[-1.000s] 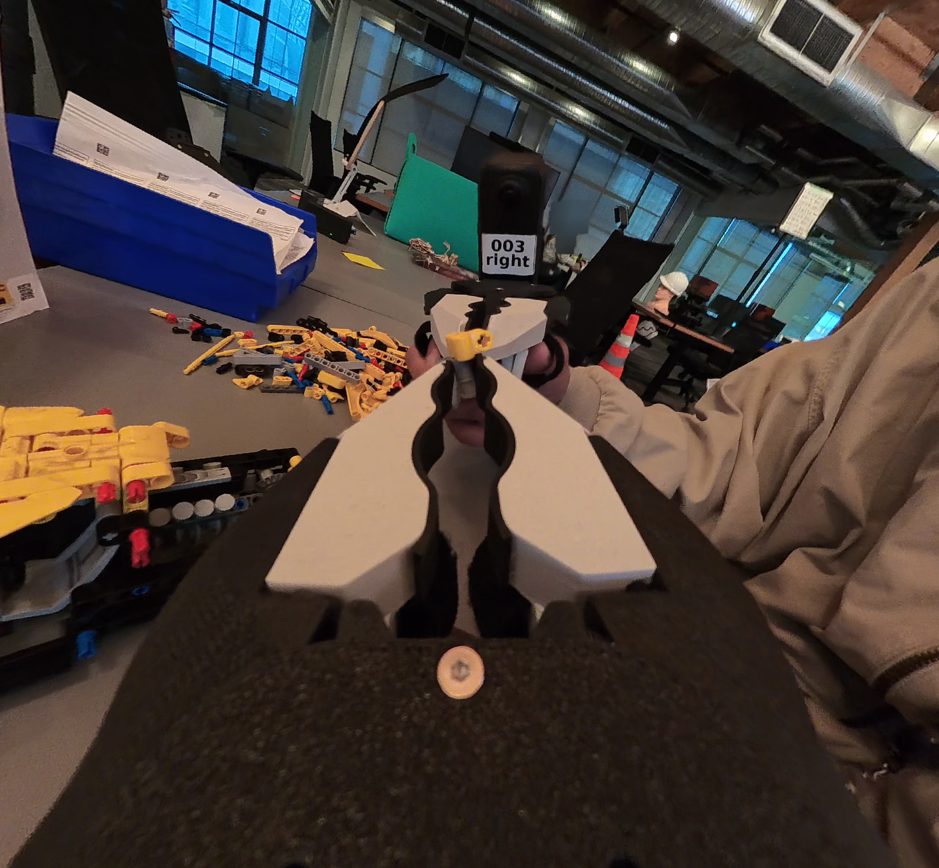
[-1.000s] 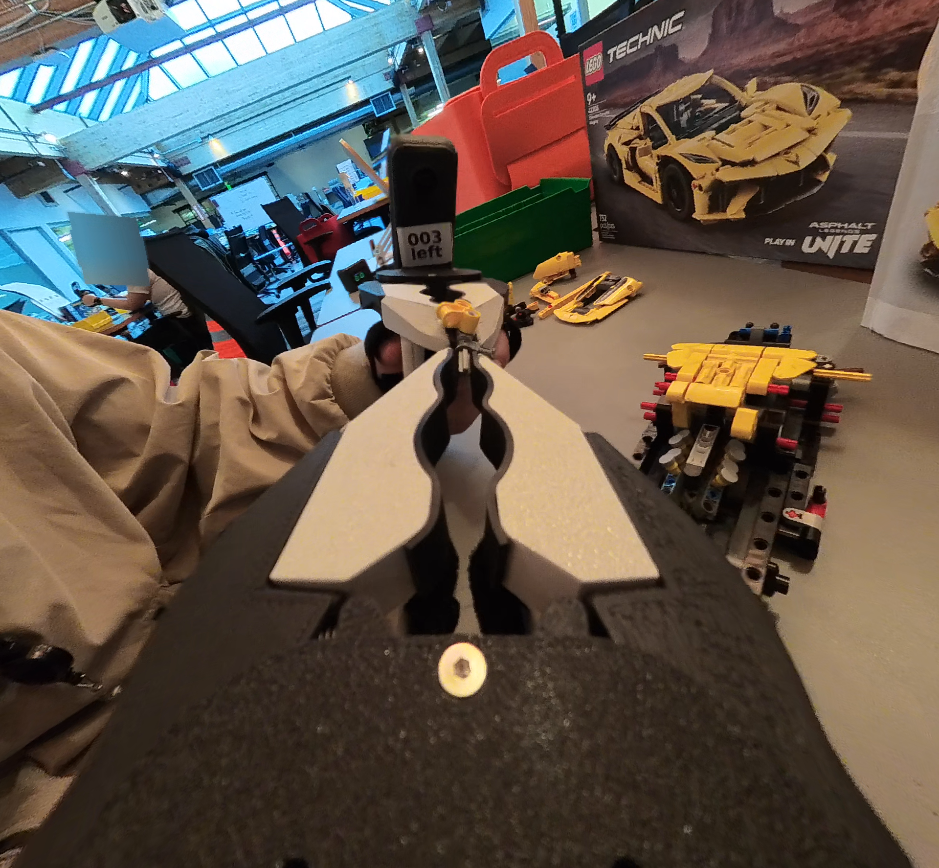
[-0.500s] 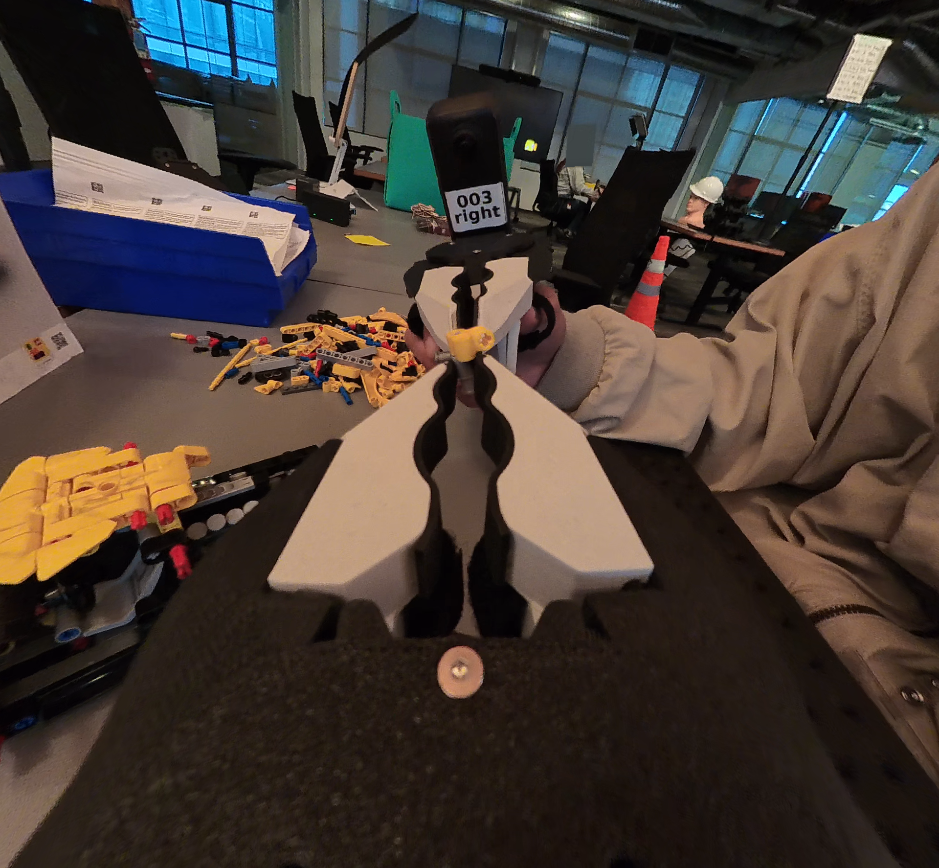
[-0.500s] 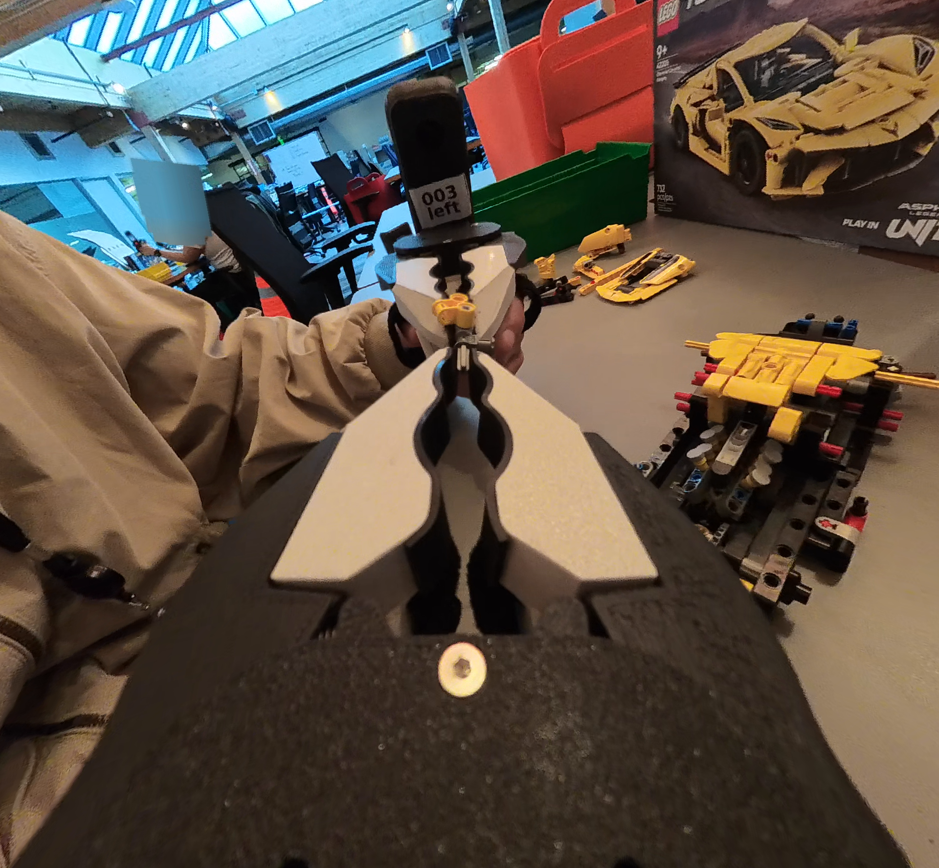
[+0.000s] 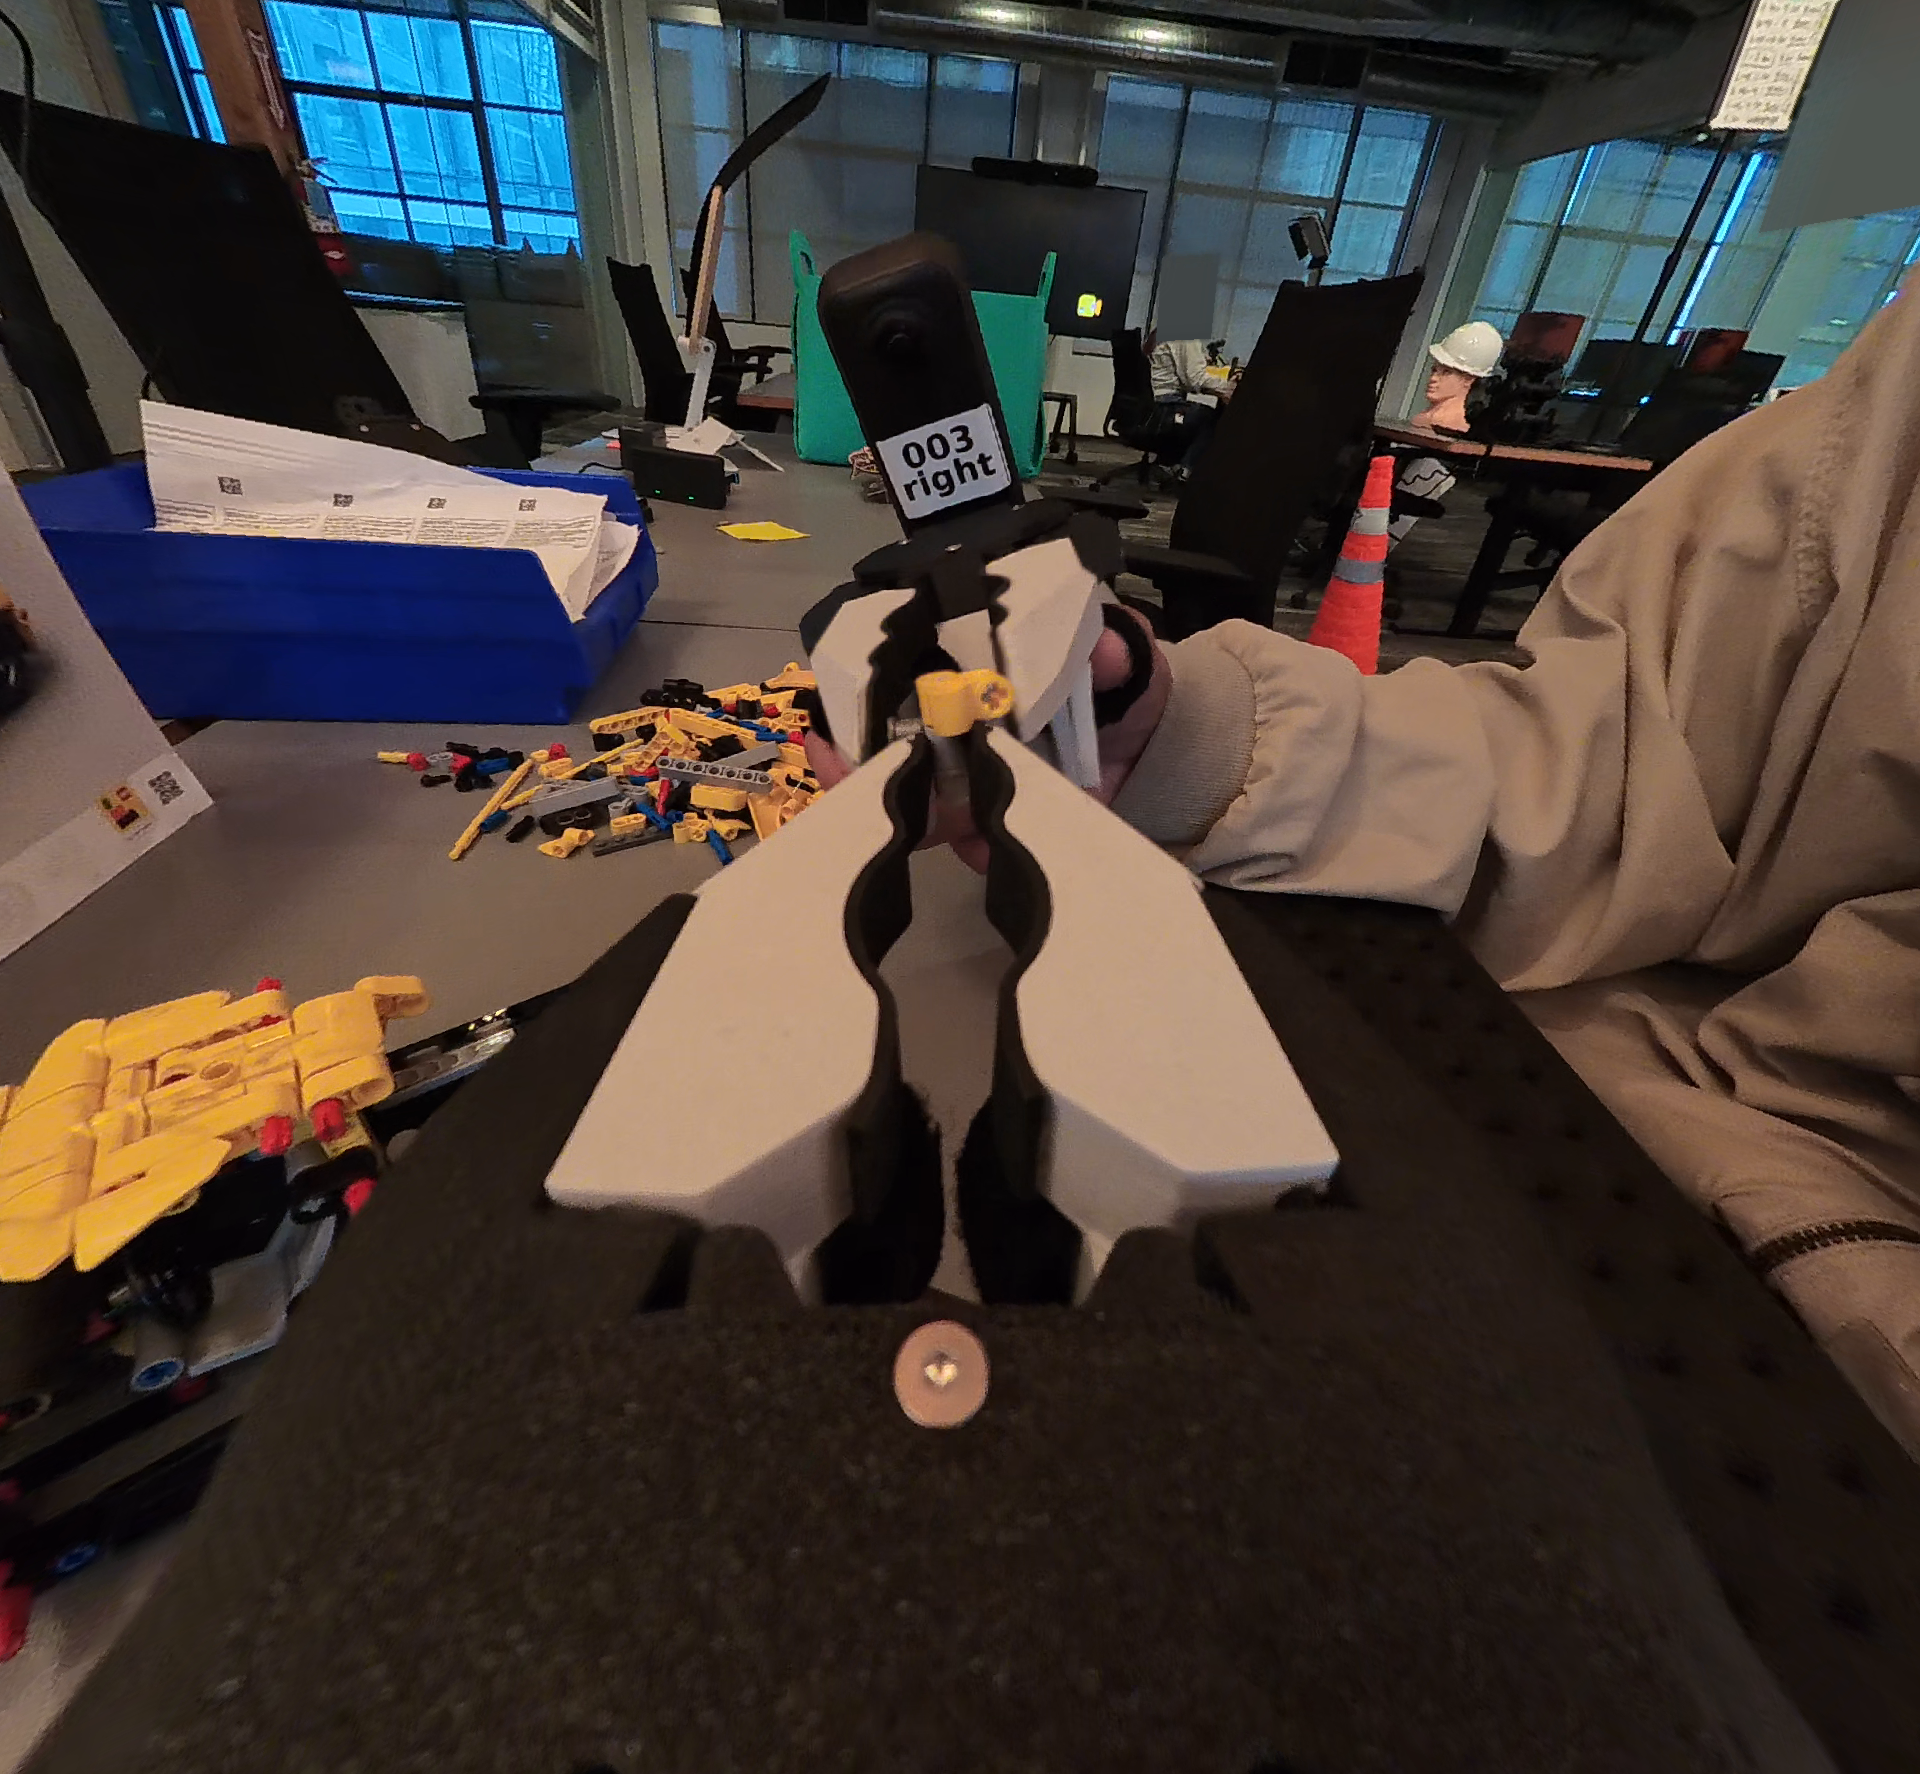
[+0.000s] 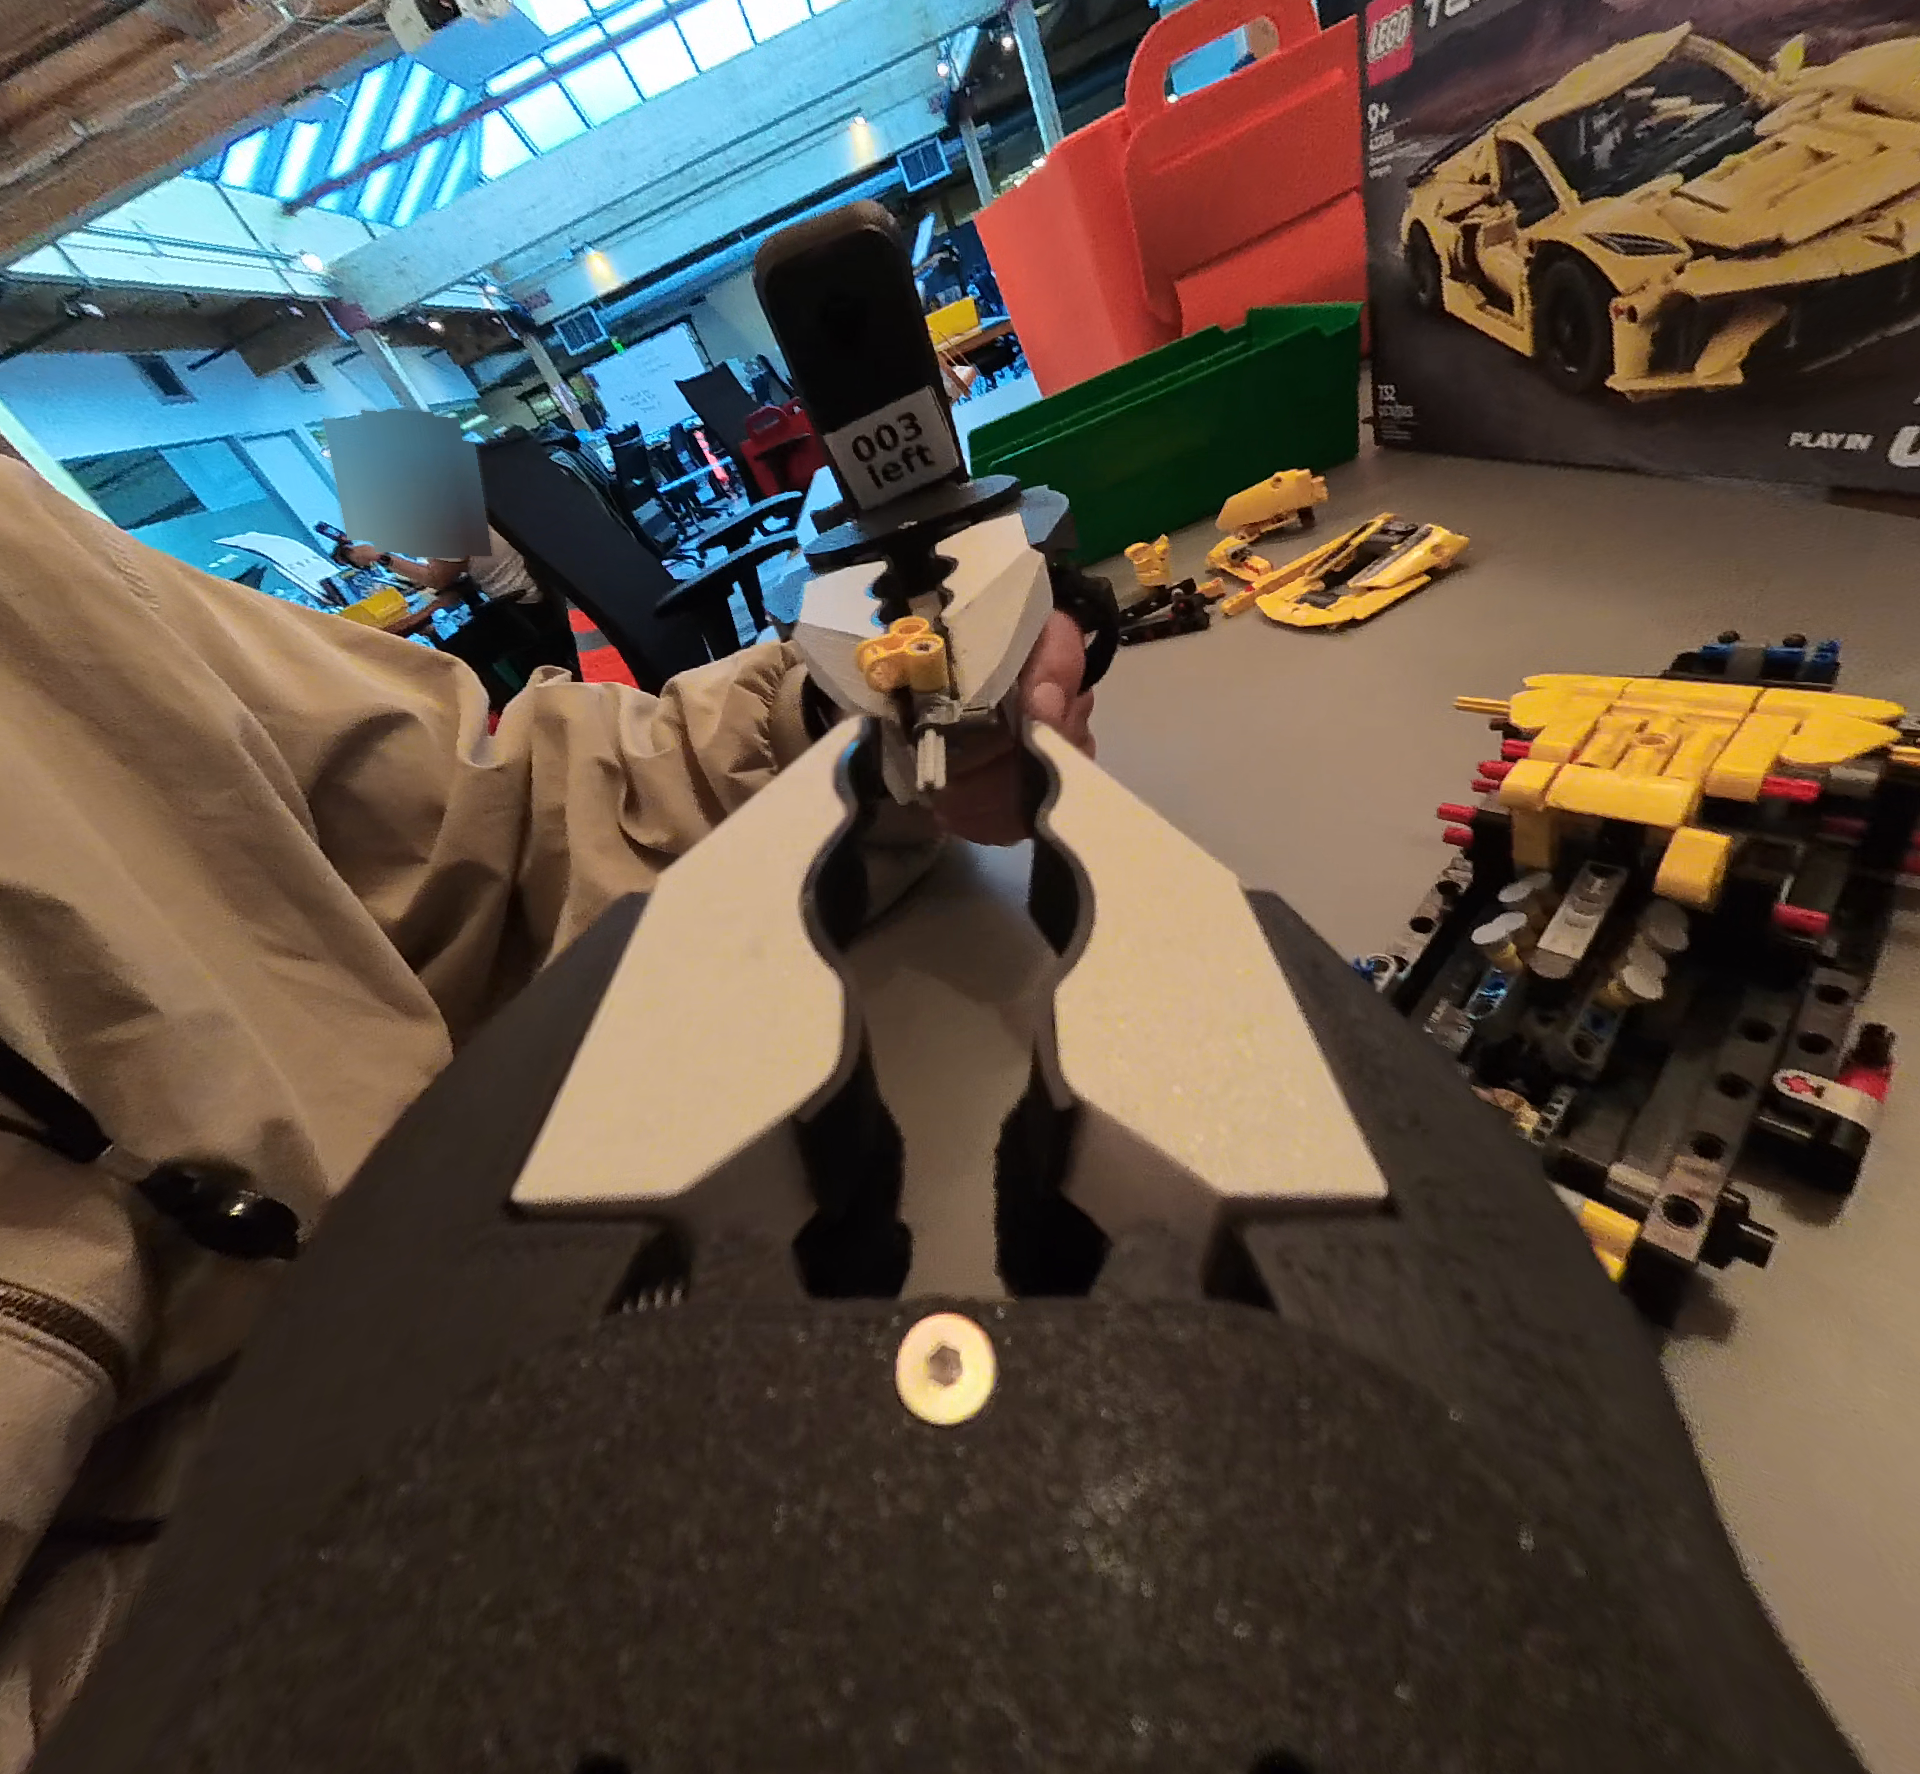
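Observation:
A small yellow connector [image 5: 961,694] on a grey pin [image 5: 951,774] is held up in the air above the grey table [image 5: 312,872]. My left gripper [image 5: 951,768] is shut on the grey pin. My right gripper [image 6: 940,753] faces it tip to tip, with its jaws apart on either side of the pin's end [image 6: 933,737], gripping nothing. The connector also shows in the right wrist view [image 6: 902,659], at the tips of the left gripper [image 6: 920,644]. A hand in a beige sleeve [image 5: 1455,789] holds each gripper.
A partly built yellow and black model car [image 6: 1662,893] lies on the table beside the grippers. A pile of loose parts [image 5: 665,768] and a blue bin with papers [image 5: 343,602] lie behind. A green bin [image 6: 1174,436], yellow panels [image 6: 1340,571] and a printed box [image 6: 1642,166] stand opposite. Left and right tips are no more than a few centimetres apart.
My right gripper's jaws have spread apart from the small piece, which they pinched before. My left gripper keeps its hold. Both grippers have tilted and stay tip to tip.

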The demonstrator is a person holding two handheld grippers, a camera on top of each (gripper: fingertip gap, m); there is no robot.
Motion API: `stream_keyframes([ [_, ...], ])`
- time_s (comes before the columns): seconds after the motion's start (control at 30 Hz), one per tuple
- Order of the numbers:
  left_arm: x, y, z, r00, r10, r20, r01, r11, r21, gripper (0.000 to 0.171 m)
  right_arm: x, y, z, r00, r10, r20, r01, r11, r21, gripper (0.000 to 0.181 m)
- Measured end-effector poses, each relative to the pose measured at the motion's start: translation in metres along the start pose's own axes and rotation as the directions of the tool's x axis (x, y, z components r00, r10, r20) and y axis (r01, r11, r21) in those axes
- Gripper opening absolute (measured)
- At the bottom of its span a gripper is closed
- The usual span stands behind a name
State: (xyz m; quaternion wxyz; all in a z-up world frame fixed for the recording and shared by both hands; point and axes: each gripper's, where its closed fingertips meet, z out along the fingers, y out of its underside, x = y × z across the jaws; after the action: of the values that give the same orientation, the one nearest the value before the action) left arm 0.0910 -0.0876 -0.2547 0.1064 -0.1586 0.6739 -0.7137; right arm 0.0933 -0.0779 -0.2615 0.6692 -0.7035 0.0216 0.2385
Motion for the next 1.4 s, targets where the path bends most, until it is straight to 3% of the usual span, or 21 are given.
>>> stream_keyframes([
  [0.27, 0.000, -0.005, -0.002, 0.999, -0.032, -0.018, 0.032, 0.999, 0.022, 0.006, -0.003, -0.005, 0.002, 1.000, 0.003, 0.024, -0.005, 0.999, 0.047, 0.017],
  [0.57, 0.006, -0.010, -0.001, 0.992, -0.108, -0.060, 0.112, 0.992, 0.063, 0.006, -0.009, -0.010, -0.001, 0.981, 0.139, 0.138, -0.151, 0.985, 0.078, 0.014],
  [1.0, 0.002, -0.005, -0.002, 0.992, -0.106, -0.067, 0.106, 0.994, 0.009, 0.006, -0.003, -0.006, -0.006, 0.999, -0.043, 0.009, 0.042, 0.998, 0.037, 0.013],
  [1.03, -0.001, -0.014, -0.011, 0.993, -0.104, -0.060, 0.107, 0.993, 0.051, 0.006, -0.004, -0.015, -0.015, 0.999, -0.034, 0.017, 0.033, 0.996, 0.085, 0.013],
  [1.1, -0.025, -0.055, -0.062, 0.988, -0.154, -0.001, 0.148, 0.947, 0.286, 0.005, 0.005, -0.055, -0.072, 1.000, -0.004, -0.013, 0.008, 0.947, 0.322, 0.012],
  [1.13, -0.035, -0.070, -0.085, 0.987, -0.159, 0.030, 0.139, 0.925, 0.354, 0.004, 0.012, -0.059, -0.095, 0.997, -0.010, -0.073, 0.034, 0.943, 0.330, 0.012],
  [1.17, -0.038, -0.072, -0.092, 0.988, -0.145, 0.061, 0.115, 0.931, 0.346, 0.005, 0.020, -0.051, -0.107, 0.992, -0.009, -0.127, 0.043, 0.964, 0.263, 0.012],
  [1.23, -0.039, -0.053, -0.074, 0.985, -0.156, 0.069, 0.134, 0.957, 0.257, 0.005, 0.046, -0.015, -0.129, 0.950, -0.054, -0.306, 0.061, 0.998, 0.014, 0.013],
  [1.3, -0.040, -0.024, -0.045, 0.978, -0.198, 0.066, 0.188, 0.973, 0.134, 0.006, 0.089, 0.028, -0.173, 0.837, -0.067, -0.542, -0.060, 0.975, -0.214, 0.014],
  [1.4, -0.039, -0.001, -0.022, 0.979, -0.194, 0.067, 0.192, 0.981, 0.029, 0.006, 0.114, 0.049, -0.230, 0.687, -0.157, -0.709, -0.133, 0.932, -0.336, 0.014],
])
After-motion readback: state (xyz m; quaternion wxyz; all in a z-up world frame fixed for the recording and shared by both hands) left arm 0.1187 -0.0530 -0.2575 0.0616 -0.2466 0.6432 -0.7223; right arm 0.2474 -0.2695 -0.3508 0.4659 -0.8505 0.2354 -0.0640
